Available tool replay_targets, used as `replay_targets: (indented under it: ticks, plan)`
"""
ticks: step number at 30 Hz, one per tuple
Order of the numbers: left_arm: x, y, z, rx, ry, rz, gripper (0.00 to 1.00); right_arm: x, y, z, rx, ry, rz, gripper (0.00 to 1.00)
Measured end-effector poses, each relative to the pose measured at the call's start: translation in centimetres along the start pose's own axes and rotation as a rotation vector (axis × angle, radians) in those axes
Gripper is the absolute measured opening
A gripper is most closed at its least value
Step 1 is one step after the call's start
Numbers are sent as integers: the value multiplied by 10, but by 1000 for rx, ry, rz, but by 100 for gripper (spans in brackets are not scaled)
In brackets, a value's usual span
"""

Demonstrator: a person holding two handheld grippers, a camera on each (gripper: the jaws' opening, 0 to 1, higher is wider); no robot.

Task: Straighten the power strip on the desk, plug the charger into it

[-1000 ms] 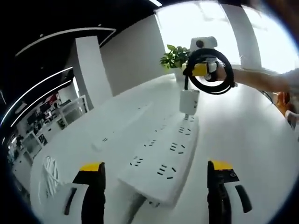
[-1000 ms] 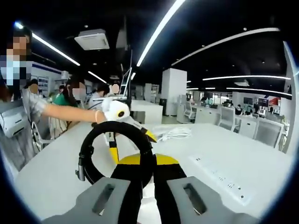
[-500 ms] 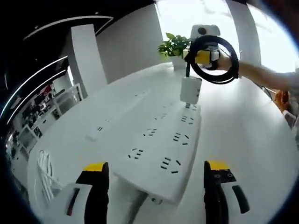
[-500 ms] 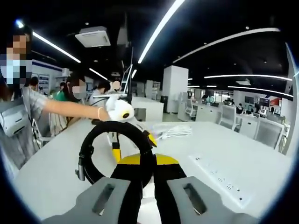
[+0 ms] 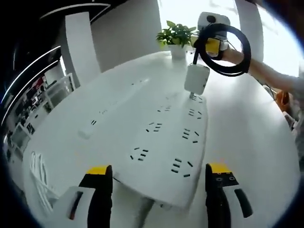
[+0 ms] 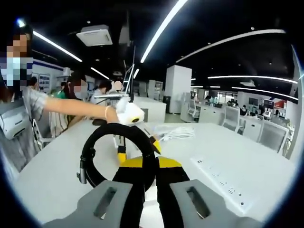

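Observation:
A wide white power strip point(image 5: 166, 152) lies on the desk, running away from me between the jaws of my left gripper point(image 5: 159, 190). The jaws stand open on either side of its near end. At its far end hangs the white charger point(image 5: 196, 78), prongs down, just over the last sockets. A coiled black cable point(image 5: 223, 50) leads up from it to my right gripper point(image 5: 213, 46), which holds it. In the right gripper view the right gripper point(image 6: 145, 164) is shut on that cable coil point(image 6: 90, 156). Beyond it a hand holds the left gripper point(image 6: 127, 116).
A second, narrower white strip point(image 5: 111, 111) lies left of the wide one and appears again as a strip point(image 6: 221, 183) at the right. A potted plant point(image 5: 175, 37) stands at the desk's far end. Loose white cables point(image 6: 173, 134) lie further off. People sit at the left.
The left gripper view now looks more steeply down on the strip. The charger hangs closer over the strip's far sockets. In the right gripper view the left gripper has shifted slightly right.

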State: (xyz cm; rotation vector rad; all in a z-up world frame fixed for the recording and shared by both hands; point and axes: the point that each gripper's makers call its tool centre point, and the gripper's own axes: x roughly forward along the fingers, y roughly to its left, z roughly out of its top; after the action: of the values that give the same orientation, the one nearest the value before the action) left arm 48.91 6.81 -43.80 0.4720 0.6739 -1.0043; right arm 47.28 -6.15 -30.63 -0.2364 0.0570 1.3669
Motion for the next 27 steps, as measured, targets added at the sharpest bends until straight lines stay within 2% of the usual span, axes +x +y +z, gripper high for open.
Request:
replay_targets:
  ticks: [5, 11, 17, 20, 27]
  plan:
    - [2, 1, 0, 5, 33, -15, 81, 0, 2, 0, 0, 3, 9, 5]
    - [1, 3, -3, 1, 63, -20, 75, 1, 2, 0, 4, 13, 22, 5]
    - [2, 2, -3, -4, 66, -26, 75, 2, 4, -1, 3, 17, 29, 5]
    - [2, 2, -4, -9, 66, -30, 75, 5, 7, -7, -7, 40, 36, 5]
    - [3, 5, -3, -19, 70, -39, 75, 5, 6, -6, -9, 34, 40, 5]
